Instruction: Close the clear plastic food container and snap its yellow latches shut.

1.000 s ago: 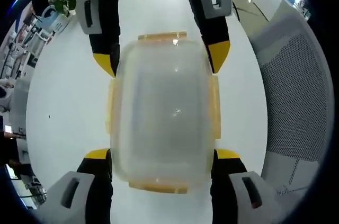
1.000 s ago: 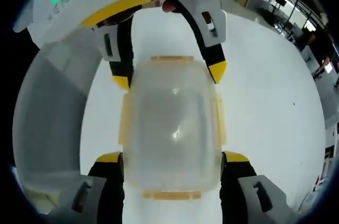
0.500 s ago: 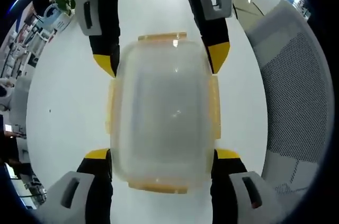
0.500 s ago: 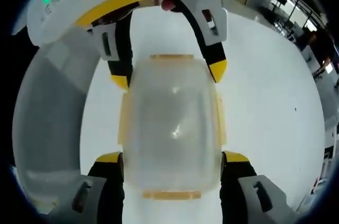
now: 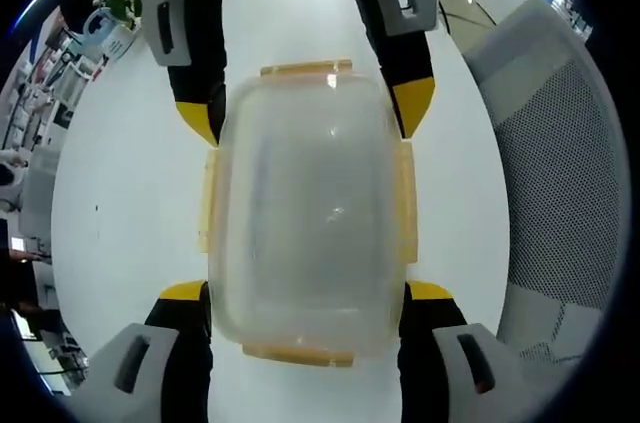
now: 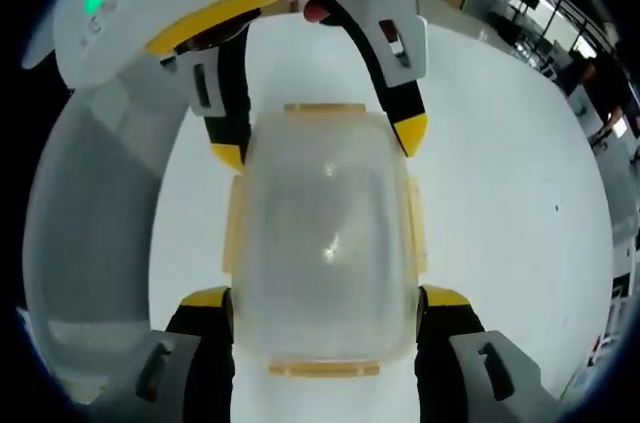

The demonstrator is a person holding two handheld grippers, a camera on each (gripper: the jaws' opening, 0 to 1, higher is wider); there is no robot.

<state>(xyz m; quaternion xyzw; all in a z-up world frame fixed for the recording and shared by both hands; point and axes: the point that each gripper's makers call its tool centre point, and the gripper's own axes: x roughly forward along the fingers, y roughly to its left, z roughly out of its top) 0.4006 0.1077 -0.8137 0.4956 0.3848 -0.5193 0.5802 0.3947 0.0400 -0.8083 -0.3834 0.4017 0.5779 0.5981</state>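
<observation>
Here the clear plastic food container (image 5: pixel 308 208) sits in the centre of the left gripper view, lid in place, on the white worktop (image 5: pixel 120 193). The left gripper (image 5: pixel 305 293) stands at the lower edge of that frame, its jaws spread wide and bracketing the near corners of the box; whether the yellow tips press on the walls cannot be told. The right gripper (image 5: pixel 305 113) comes down from the top of the frame and brackets the far corners in the same way. In the right gripper view the container (image 6: pixel 322 243) again fills the centre, with the right gripper (image 6: pixel 325 303) at the bottom and the left gripper (image 6: pixel 320 138) at the top. Yellow latches (image 5: pixel 405 203) run along all four sides and appear folded against the walls. The box looks empty, so expect it to be light, thin-walled, flexible and smooth; it may slide on the worktop. Bear on the latch tabs and rim corners, not mid-wall. A mesh chair (image 5: pixel 560 173) stands at the right of the left gripper view.
</observation>
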